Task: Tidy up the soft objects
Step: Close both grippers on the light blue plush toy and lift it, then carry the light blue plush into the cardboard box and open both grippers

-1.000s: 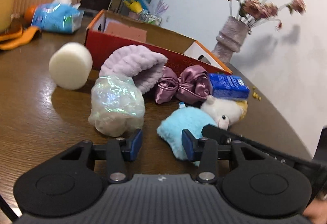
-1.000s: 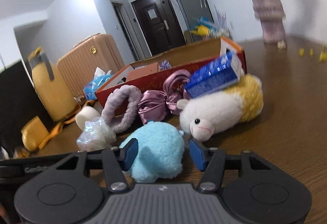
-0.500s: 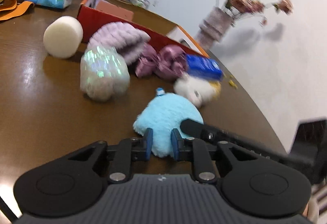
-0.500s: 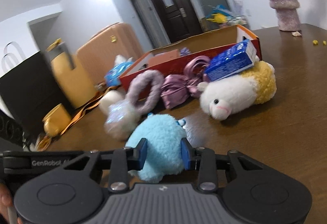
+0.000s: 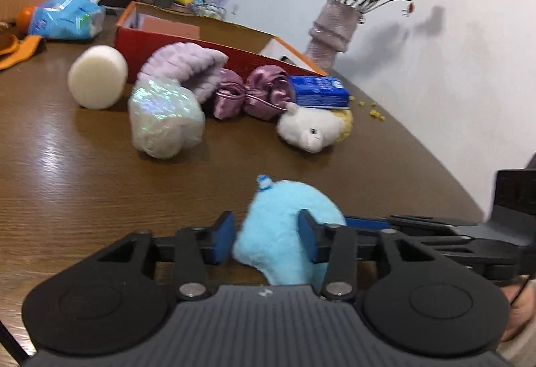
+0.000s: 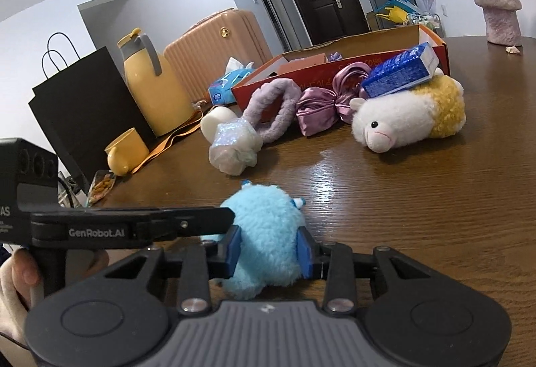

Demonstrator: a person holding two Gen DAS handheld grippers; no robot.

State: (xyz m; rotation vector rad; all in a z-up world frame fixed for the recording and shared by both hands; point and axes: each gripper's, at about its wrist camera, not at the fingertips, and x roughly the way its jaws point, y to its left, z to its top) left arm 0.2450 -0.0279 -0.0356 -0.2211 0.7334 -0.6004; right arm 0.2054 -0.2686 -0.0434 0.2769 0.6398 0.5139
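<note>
A light blue plush toy (image 5: 288, 233) sits between the pads of both grippers, pulled back from the pile. My right gripper (image 6: 269, 248) is shut on the blue plush (image 6: 264, 239). My left gripper (image 5: 266, 238) stands around the same plush with its jaws open; the left pad is a little apart from the fur. Further back lie an iridescent wrapped bundle (image 5: 164, 119), a lilac fluffy band (image 5: 187, 65), a purple satin bow (image 5: 251, 92), a white and yellow sheep plush (image 5: 315, 129) and a white foam cylinder (image 5: 97, 77).
A red cardboard box (image 5: 201, 38) stands open behind the pile. A blue tissue pack (image 5: 318, 92) rests on the sheep. A vase with flowers (image 5: 331, 28), a yellow jug (image 6: 150, 85), a yellow cup (image 6: 125, 152) and a black bag (image 6: 80, 109) stand around the wooden table (image 5: 67, 172).
The blue plush has been drawn back from the pile toward the near table edge. My right gripper closed on it. My left gripper narrowed, then opened wider around the plush.
</note>
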